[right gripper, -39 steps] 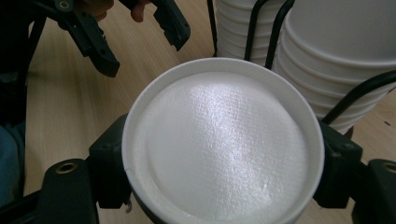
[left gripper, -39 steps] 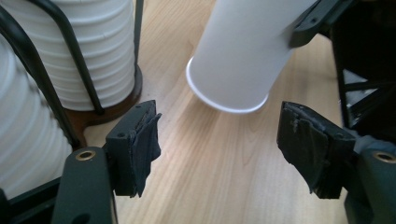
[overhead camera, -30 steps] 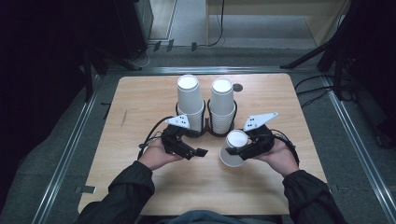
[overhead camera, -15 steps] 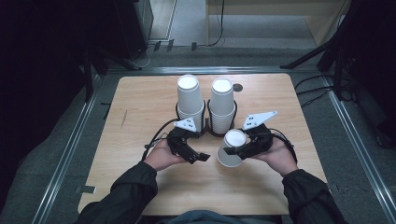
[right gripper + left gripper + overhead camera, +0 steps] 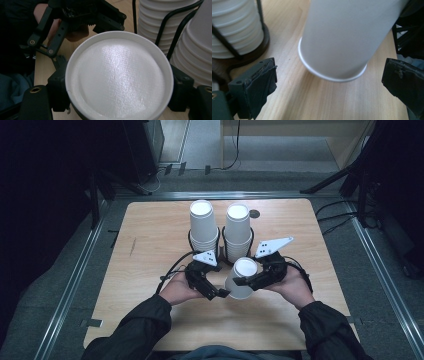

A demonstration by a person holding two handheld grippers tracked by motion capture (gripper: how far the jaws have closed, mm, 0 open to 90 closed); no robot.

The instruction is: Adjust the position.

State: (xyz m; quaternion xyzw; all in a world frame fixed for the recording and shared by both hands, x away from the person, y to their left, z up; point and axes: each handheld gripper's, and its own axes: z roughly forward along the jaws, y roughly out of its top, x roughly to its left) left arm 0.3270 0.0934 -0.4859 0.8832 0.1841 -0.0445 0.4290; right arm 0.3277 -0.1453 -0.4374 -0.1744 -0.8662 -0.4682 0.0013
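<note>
A white paper cup (image 5: pixel 244 270), upside down, hangs tilted with its rim just off the wooden table (image 5: pixel 150 235). My right gripper (image 5: pixel 246 279) is shut on it; in the right gripper view the cup's base (image 5: pixel 117 75) sits between my right gripper's (image 5: pixel 120 93) two jaws, which press its sides. My left gripper (image 5: pixel 219 289) is to the left of the cup and points at its lower part. Its jaws have just been opening. In the left gripper view the cup (image 5: pixel 347 32) lies ahead of my left gripper (image 5: pixel 329 75), whose pads (image 5: pixel 262 82) do not touch it.
Two stacks of upturned white cups, the left stack (image 5: pixel 202 225) and the right stack (image 5: pixel 237 227), stand in black wire holders just behind the grippers. One stack (image 5: pixel 234 27) is close beside the left jaw. Metal rails run along the table's sides.
My left gripper has slid right and lower, up to the held cup, and its jaws have spread wider. The right gripper and its cup have stayed in place.
</note>
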